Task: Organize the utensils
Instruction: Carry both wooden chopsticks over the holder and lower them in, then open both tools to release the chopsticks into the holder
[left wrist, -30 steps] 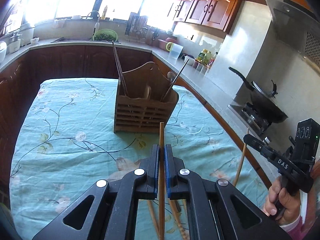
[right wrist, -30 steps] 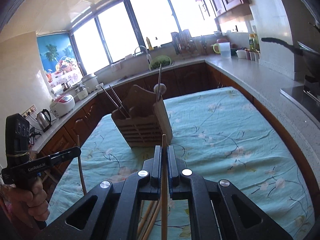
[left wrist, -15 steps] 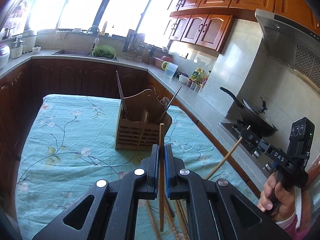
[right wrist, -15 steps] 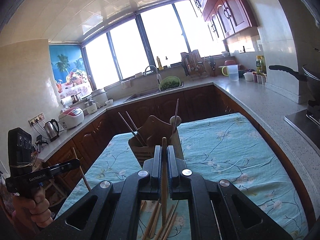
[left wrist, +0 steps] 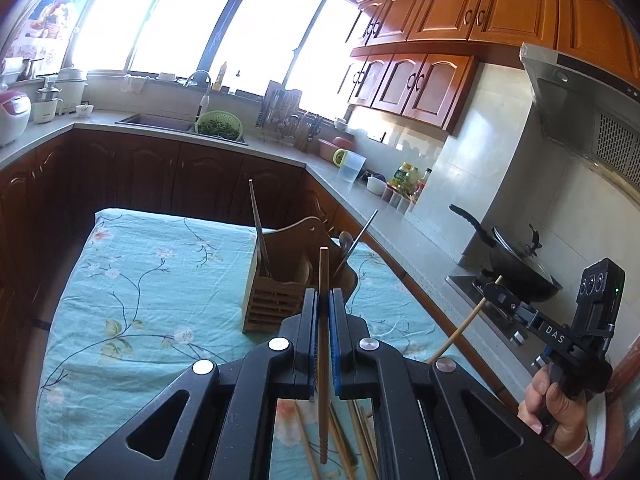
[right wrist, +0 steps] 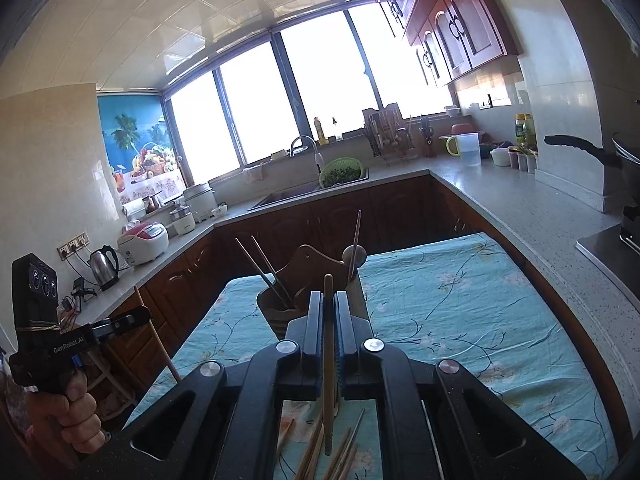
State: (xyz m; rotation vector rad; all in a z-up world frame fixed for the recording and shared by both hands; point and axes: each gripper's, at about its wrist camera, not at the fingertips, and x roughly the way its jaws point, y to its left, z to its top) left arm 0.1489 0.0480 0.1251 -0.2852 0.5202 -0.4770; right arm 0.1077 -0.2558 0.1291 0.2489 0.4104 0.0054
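A wooden utensil holder (left wrist: 286, 280) stands on the teal floral tablecloth (left wrist: 140, 300); it also shows in the right wrist view (right wrist: 308, 280). It holds dark chopsticks (left wrist: 258, 232) and a metal spoon (left wrist: 354, 242). My left gripper (left wrist: 322, 300) is shut on a wooden chopstick (left wrist: 323, 320), held upright above the table. My right gripper (right wrist: 328, 304) is shut on another wooden chopstick (right wrist: 329, 340). Each gripper shows in the other's view, left (right wrist: 120, 322) and right (left wrist: 494, 290). Several loose chopsticks (left wrist: 352, 440) lie on the cloth below.
A grey counter (left wrist: 400, 240) runs around the table with a sink, a green colander (left wrist: 219, 124), a measuring jug (left wrist: 350, 164) and bottles. A black wok (left wrist: 516, 256) sits on the stove at right. A rice cooker (right wrist: 144, 240) and kettle (right wrist: 104, 264) stand at left.
Both grippers have risen and pulled back from the holder, each keeping its chopstick; the holder now looks smaller and lower, and the loose chopsticks show beneath.
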